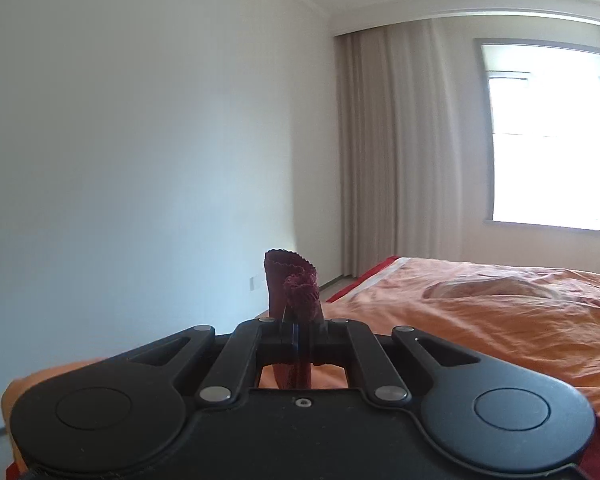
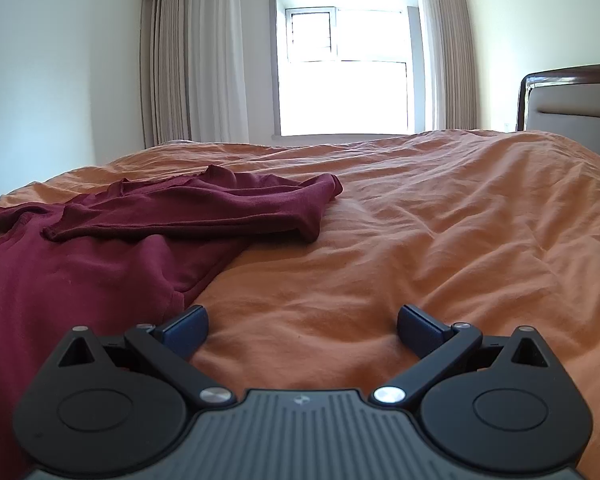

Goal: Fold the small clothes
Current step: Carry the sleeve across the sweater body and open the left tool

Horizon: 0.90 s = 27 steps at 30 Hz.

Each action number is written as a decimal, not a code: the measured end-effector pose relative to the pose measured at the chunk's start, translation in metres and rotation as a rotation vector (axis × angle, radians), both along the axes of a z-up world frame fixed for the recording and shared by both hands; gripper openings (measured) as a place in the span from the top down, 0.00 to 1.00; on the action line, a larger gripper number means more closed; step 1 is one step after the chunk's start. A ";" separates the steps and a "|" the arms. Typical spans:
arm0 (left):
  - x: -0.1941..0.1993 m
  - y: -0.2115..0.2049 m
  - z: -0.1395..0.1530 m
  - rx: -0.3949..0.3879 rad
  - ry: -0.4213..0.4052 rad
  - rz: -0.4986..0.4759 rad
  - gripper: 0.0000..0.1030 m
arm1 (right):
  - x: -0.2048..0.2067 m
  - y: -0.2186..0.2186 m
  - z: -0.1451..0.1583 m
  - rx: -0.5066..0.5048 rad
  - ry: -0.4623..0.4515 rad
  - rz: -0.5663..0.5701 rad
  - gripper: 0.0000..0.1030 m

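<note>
The left tongs (image 1: 300, 334) are clamped together on a scalloped edge of the dark red garment (image 1: 294, 284), which sticks up past the tips and also hangs below them; this pair is lifted, looking across the room toward a wall, curtain and window rather than down at the bed. The right tongs (image 2: 302, 328) stand wide apart and hold nothing, hovering low over the orange bedspread (image 2: 420, 240).

In the right wrist view, the bulk of the garment lies ahead and to the left of the right tongs, spread on the bed. One part is doubled over the rest, forming a long flap whose rounded end points toward the middle of the bed; the near portion lies flat but creased, its edge just beside the left-hand pad (image 2: 188, 330) of the right tongs. At the far left edge of that view a strip of the same cloth rises upward, probably the part the left tongs hold.

Judging from this, folding is under way but early: one fold seems laid, nothing is squared or compact. What remains appears to be bringing the lifted edge across, smoothing, and further folds.
</note>
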<state>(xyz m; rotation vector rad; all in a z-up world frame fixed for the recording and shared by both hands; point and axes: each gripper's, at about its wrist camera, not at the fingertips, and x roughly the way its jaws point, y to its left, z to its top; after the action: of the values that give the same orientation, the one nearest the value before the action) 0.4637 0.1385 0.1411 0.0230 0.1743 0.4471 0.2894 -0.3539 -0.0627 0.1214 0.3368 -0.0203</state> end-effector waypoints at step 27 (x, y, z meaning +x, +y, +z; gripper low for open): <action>0.004 -0.303 -0.159 0.121 0.311 -0.739 0.79 | -0.008 -0.001 -0.004 0.023 -0.049 0.003 0.00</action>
<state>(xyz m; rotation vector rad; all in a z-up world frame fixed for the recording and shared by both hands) 0.4676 -0.1650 -0.0181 0.2683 0.4243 -0.2889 0.2812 -0.3550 -0.0671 0.1439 0.2885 -0.0103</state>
